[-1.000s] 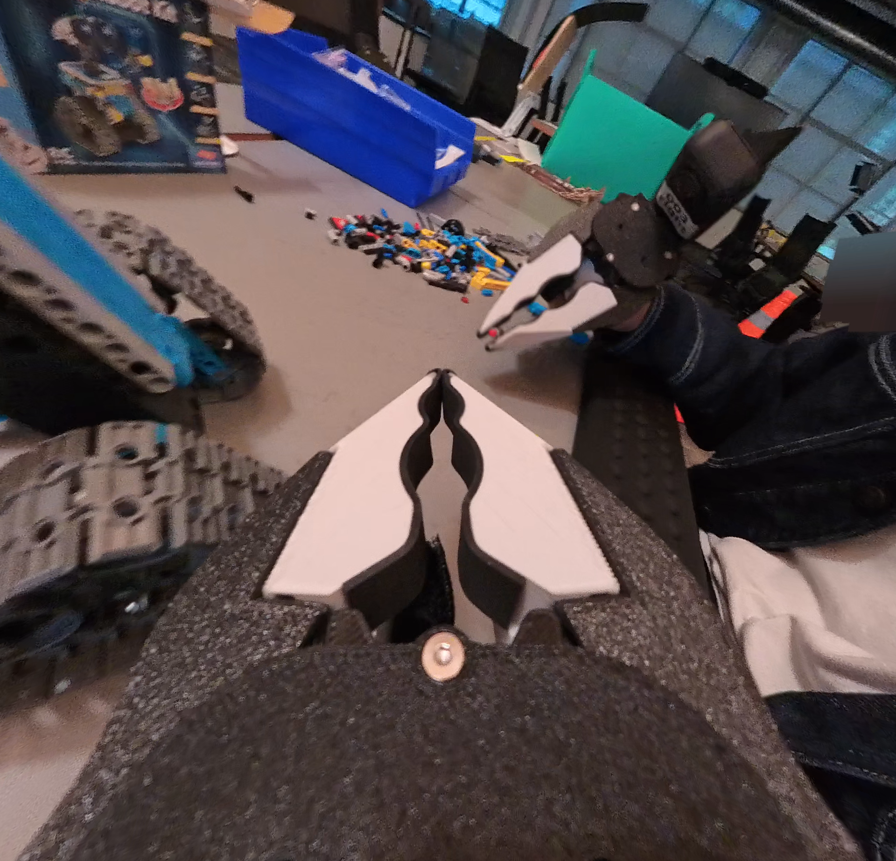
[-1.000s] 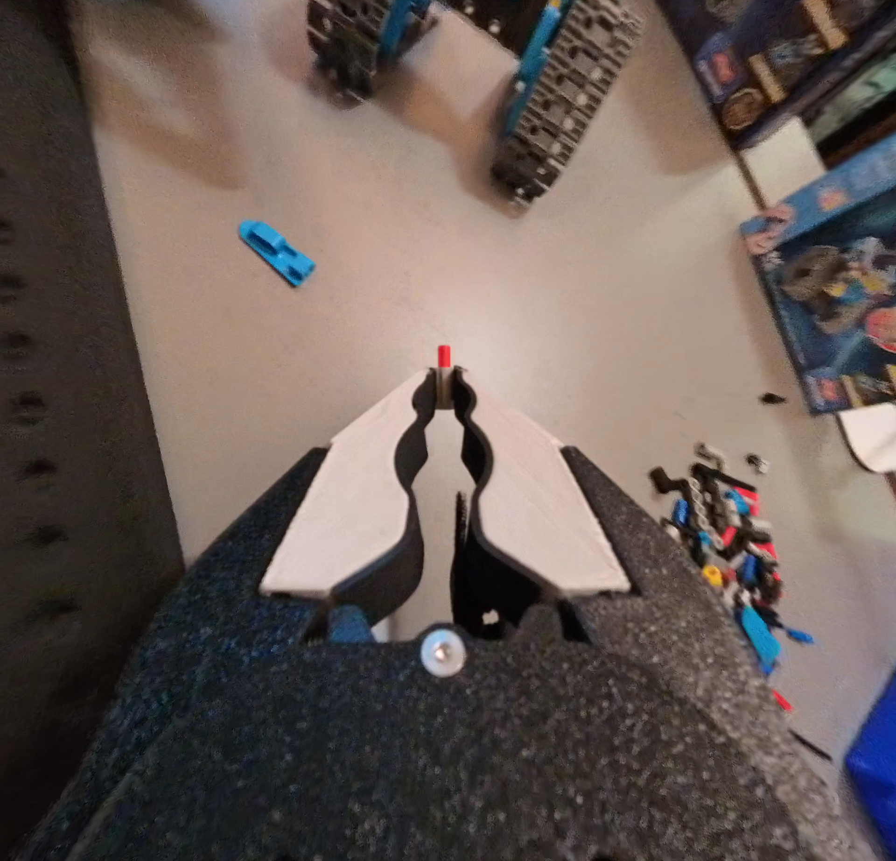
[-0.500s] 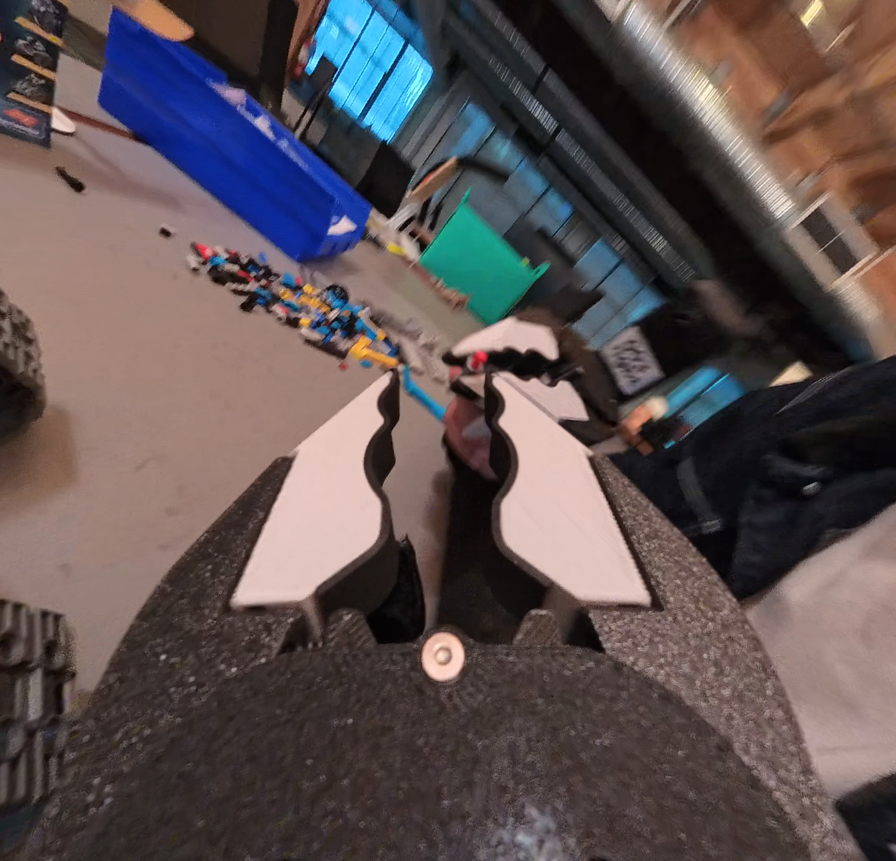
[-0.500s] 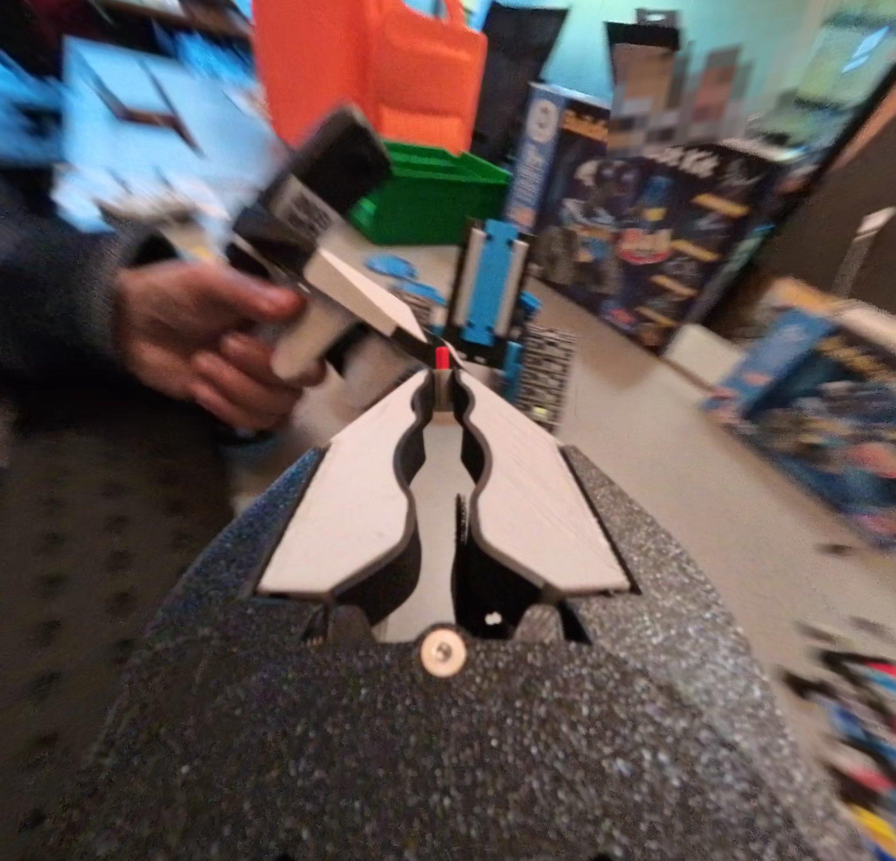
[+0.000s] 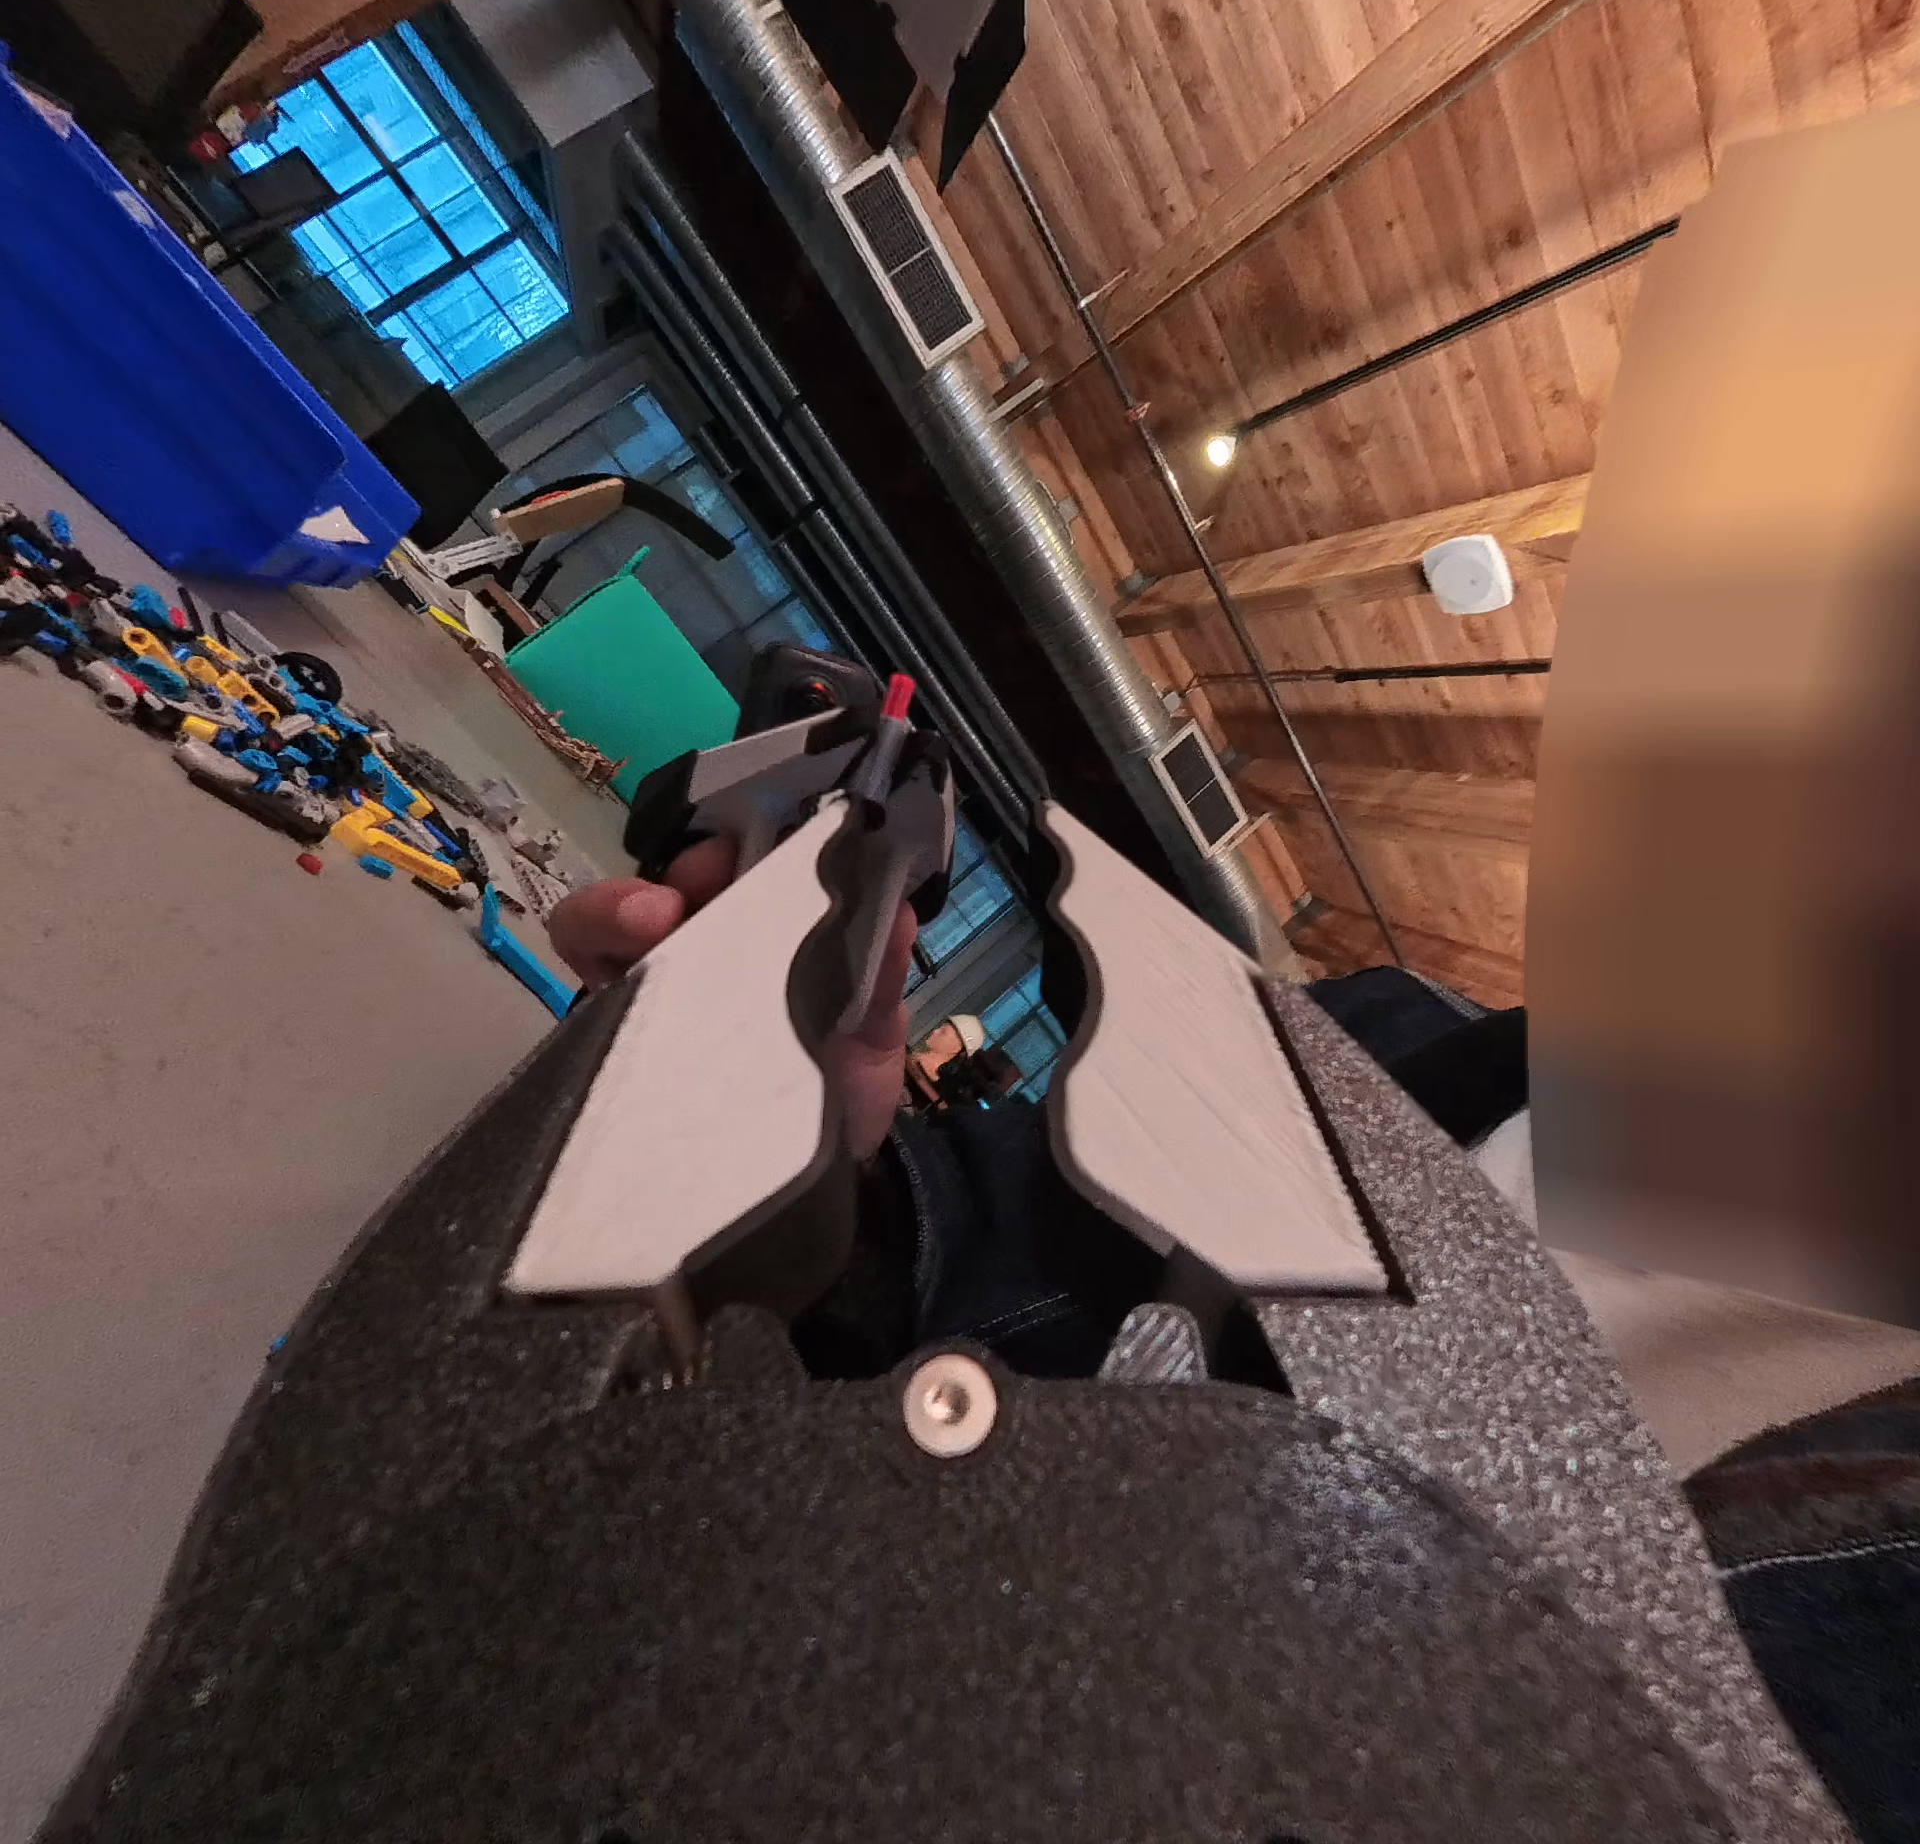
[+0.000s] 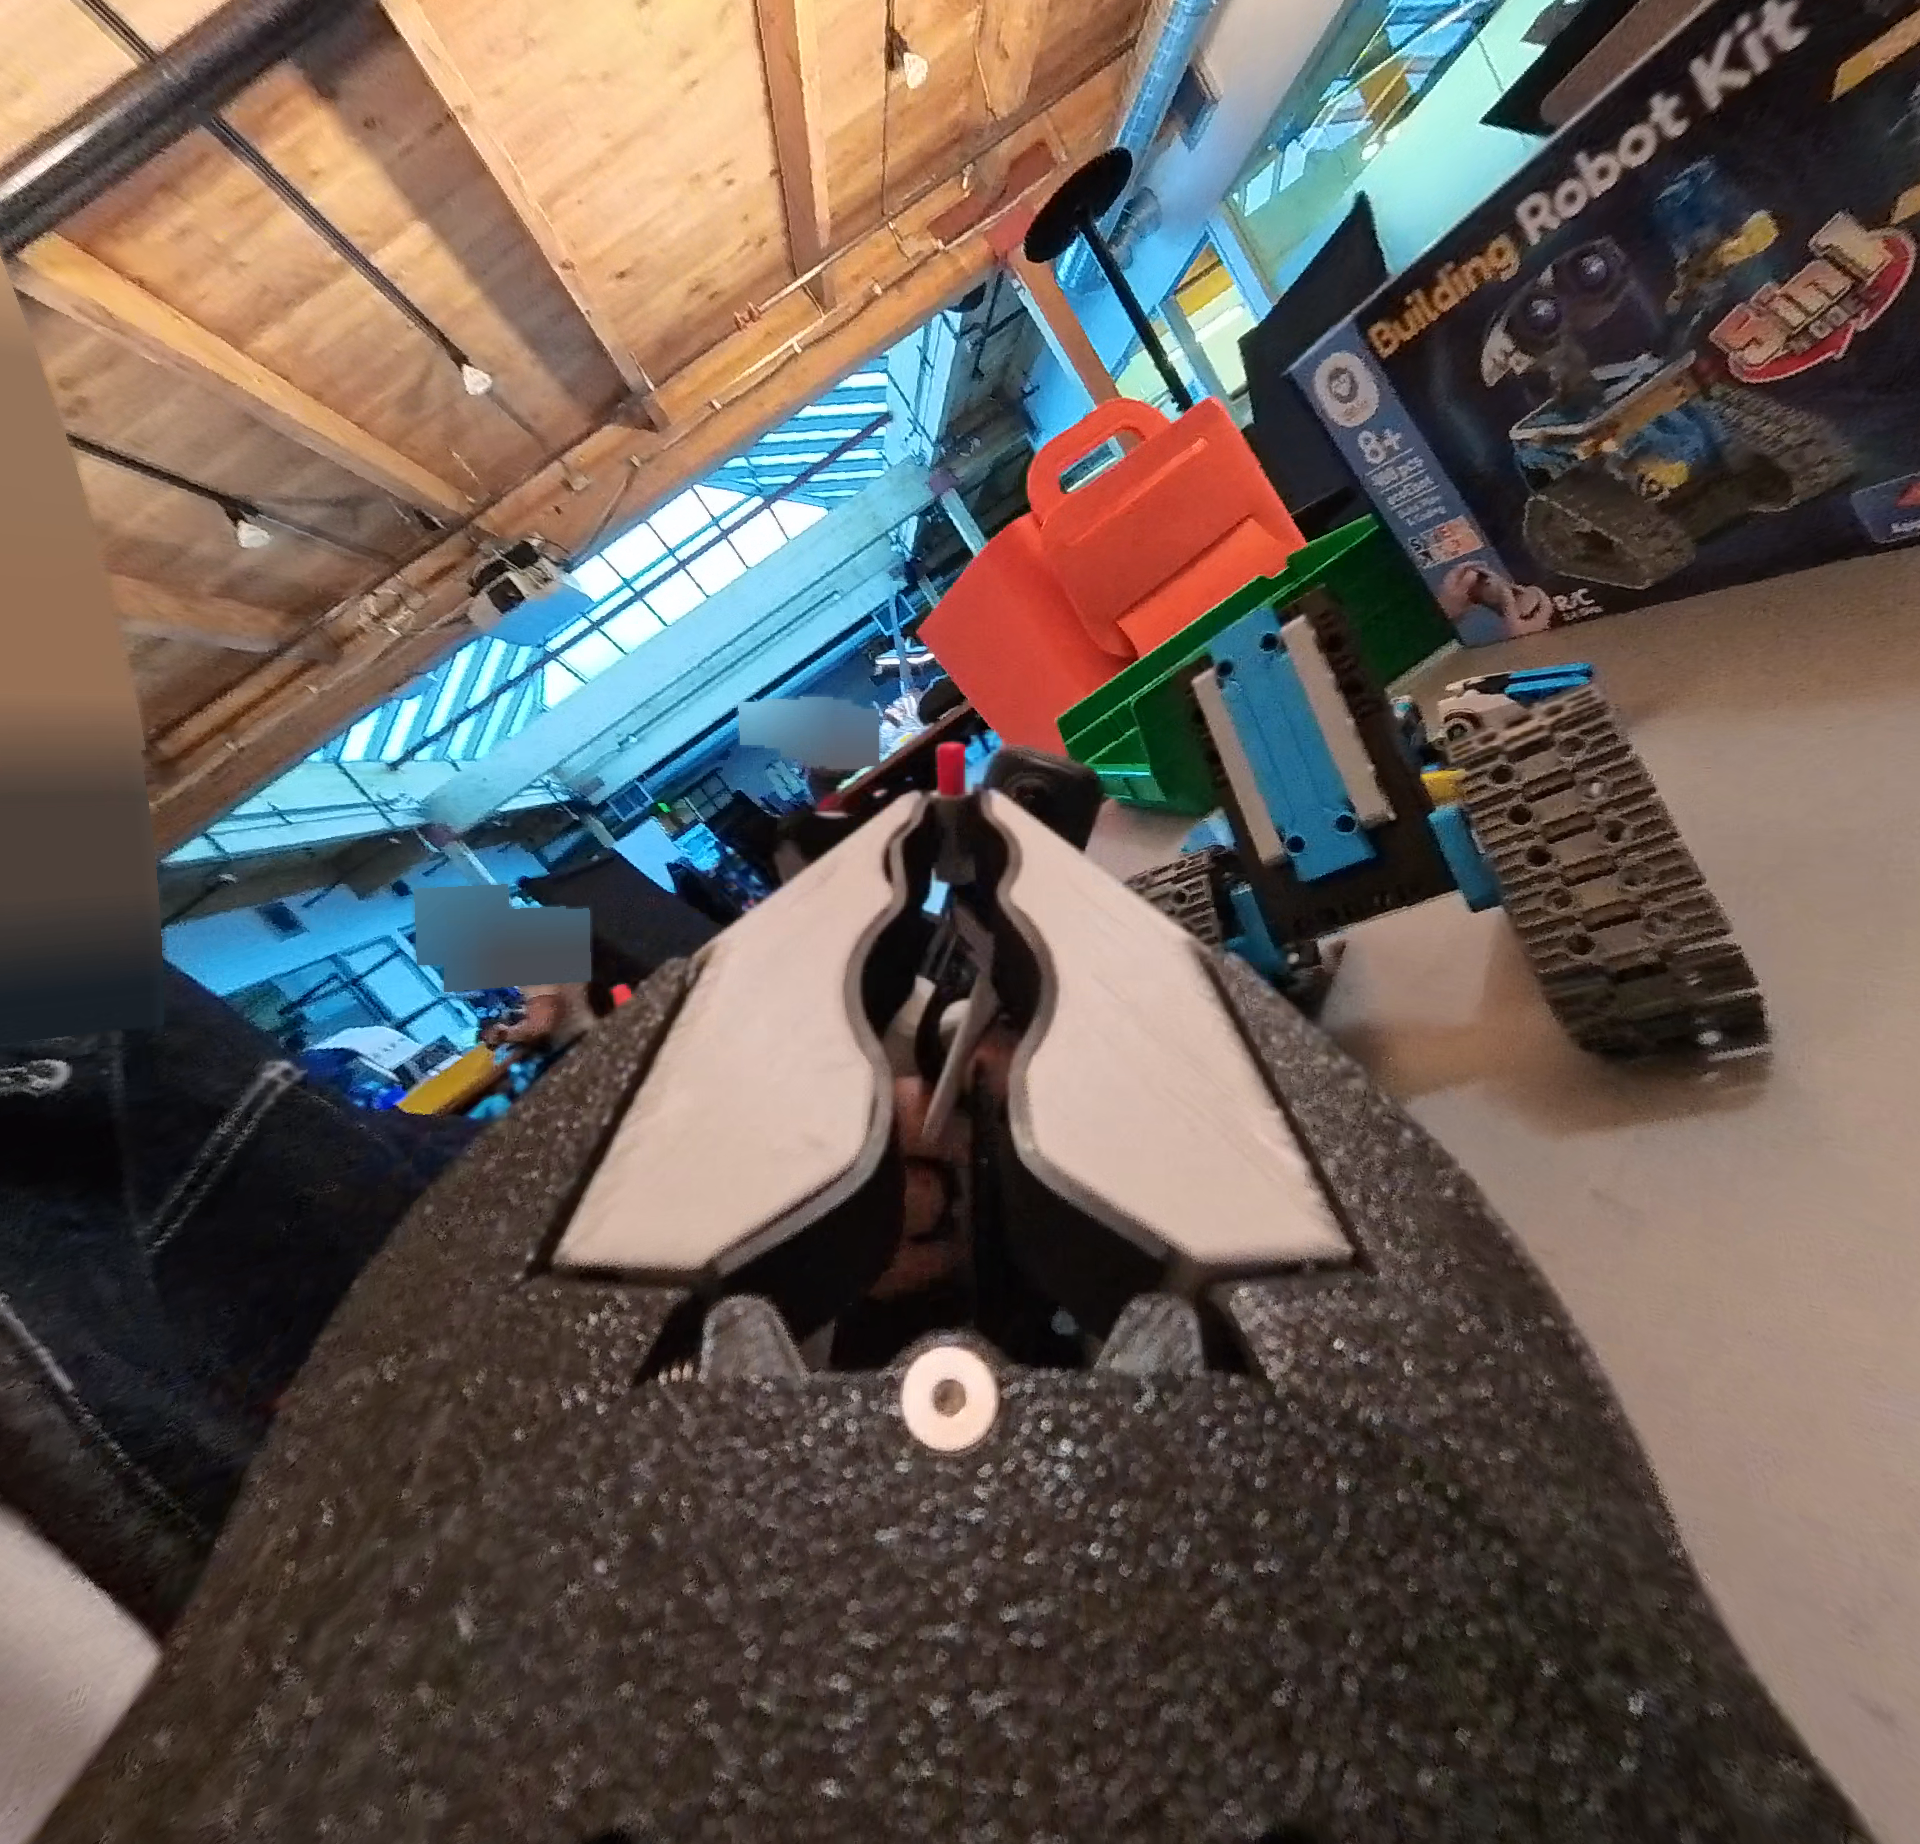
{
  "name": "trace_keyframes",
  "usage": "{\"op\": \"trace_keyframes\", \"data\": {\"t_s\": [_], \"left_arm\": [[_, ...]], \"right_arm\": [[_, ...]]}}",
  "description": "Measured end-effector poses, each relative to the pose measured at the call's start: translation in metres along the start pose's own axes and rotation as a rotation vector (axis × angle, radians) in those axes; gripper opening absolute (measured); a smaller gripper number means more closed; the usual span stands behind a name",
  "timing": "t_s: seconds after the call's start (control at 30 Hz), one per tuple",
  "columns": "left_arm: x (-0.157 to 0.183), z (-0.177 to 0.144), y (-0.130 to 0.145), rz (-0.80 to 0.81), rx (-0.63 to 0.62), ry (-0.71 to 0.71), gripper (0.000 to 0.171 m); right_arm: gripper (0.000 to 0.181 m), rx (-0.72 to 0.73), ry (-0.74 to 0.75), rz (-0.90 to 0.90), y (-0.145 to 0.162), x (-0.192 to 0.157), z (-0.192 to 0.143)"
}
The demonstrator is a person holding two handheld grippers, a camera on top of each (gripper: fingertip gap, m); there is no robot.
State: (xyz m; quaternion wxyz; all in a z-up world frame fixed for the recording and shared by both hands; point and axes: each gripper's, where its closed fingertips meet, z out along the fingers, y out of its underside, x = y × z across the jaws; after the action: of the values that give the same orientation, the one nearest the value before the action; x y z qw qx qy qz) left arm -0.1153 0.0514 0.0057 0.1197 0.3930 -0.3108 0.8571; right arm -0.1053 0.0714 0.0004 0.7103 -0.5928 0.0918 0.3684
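My right gripper (image 6: pixel 951 805) is shut on a thin grey pin with a red tip (image 6: pixel 948 761). The red end sticks out past the fingertips. It is held up off the grey table (image 6: pixel 1662 1223). My left gripper (image 5: pixel 945 815) is open and empty and faces the right one tip to tip. In the left wrist view the right gripper (image 5: pixel 883 755) and its pin (image 5: pixel 894 701) sit just beyond my left finger (image 5: pixel 727 1015), with a hand behind them. In the right wrist view the left gripper is mostly hidden behind my fingers.
A blue and grey tracked toy vehicle (image 6: pixel 1558 859) stands on the table to the right, with a toy kit box (image 6: pixel 1662 360), an orange bin (image 6: pixel 1122 568) and a green bin (image 6: pixel 1247 672) behind. A pile of small parts (image 5: pixel 208 714) and a blue bin (image 5: pixel 156 392) lie left. Left and right tips are no more than a few centimetres apart.
Both grippers rose from the table and tilted up to face each other. My left gripper went from shut to open. The right kept hold of the pin.
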Motion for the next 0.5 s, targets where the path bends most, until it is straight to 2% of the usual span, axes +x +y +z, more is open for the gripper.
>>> {"op": "trace_keyframes", "data": {"t_s": [0.03, 0.1, 0.17, 0.23, 0.3, 0.43, 0.5], "left_arm": [[0.004, -0.004, -0.005, -0.015, 0.031, 0.029, 0.027], [0.01, -0.012, -0.017, -0.015, 0.096, 0.07, 0.003], [-0.005, -0.017, -0.019, 0.016, 0.099, -0.034, 0.002], [-0.011, -0.016, -0.015, 0.088, 0.062, -0.112, 0.007], [-0.026, -0.014, -0.006, 0.312, -0.029, -0.307, 0.014], [-0.039, -0.017, -0.011, 1.106, -0.165, -0.775, 0.024], [-0.042, -0.012, -0.008, 1.308, -0.211, -0.892, 0.029]], "right_arm": [[0.005, -0.012, 0.02, -0.038, 0.001, 0.001, 0.0], [0.005, -0.048, 0.056, -0.096, 0.005, 0.004, -0.001], [0.006, -0.044, 0.028, -0.102, 0.005, -0.002, -0.001], [0.006, -0.054, 0.039, -0.106, 0.007, 0.0, -0.001], [0.006, -0.032, 0.034, -0.048, 0.004, 0.003, -0.003], [0.006, 0.013, 0.031, 0.181, 0.002, 0.023, -0.009], [0.005, 0.047, 0.007, 0.305, 0.001, 0.031, -0.011]]}}
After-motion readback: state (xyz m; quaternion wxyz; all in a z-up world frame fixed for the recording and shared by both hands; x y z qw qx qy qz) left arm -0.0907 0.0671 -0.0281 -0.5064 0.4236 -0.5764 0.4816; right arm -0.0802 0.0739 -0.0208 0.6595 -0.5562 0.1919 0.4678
